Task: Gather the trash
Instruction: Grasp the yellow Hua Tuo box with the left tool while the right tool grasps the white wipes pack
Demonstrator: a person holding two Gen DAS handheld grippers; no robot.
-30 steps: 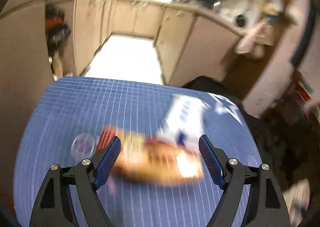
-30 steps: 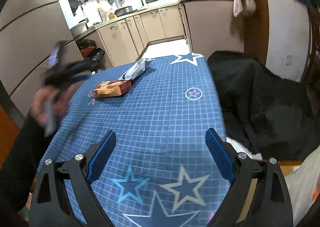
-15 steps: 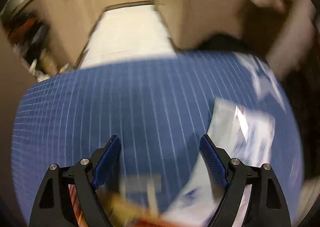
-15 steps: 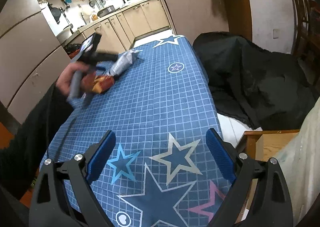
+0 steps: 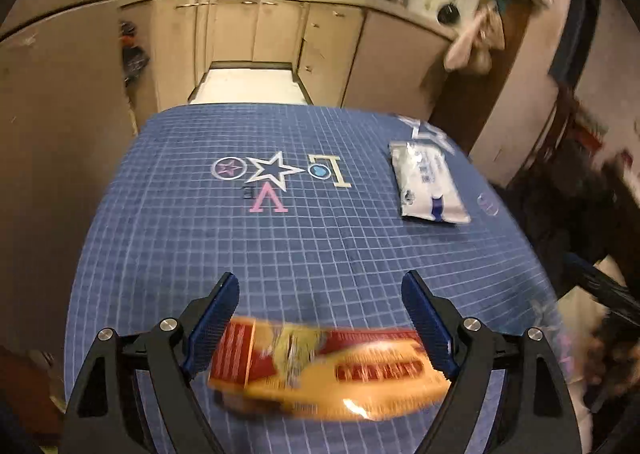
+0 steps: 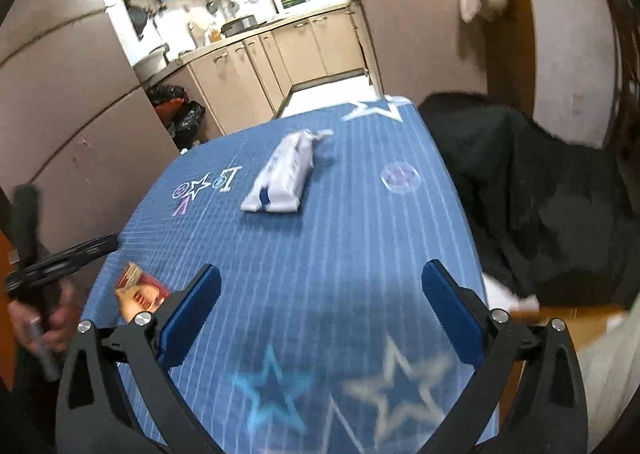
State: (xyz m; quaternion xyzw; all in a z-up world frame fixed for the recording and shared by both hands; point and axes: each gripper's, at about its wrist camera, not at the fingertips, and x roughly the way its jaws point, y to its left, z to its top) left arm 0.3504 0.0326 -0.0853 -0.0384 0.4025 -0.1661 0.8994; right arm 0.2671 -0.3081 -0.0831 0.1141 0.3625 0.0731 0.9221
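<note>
The left gripper (image 5: 320, 320), jaws apart, straddles the orange snack wrapper (image 5: 332, 370) at lower centre; best to centre it before squeezing. The white packet (image 6: 282, 177) lies mid-frame, well ahead of the right gripper (image 6: 322, 314), whose empty jaws are opening.

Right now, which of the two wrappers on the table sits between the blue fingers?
The red-and-orange snack wrapper, lying between the left hand-held gripper's fingers. The white wrapper lies farther off, near the tablecloth's far right corner.

left wrist: near, downward | right wrist: downward | shared: tablecloth (image 5: 320, 238)
</note>
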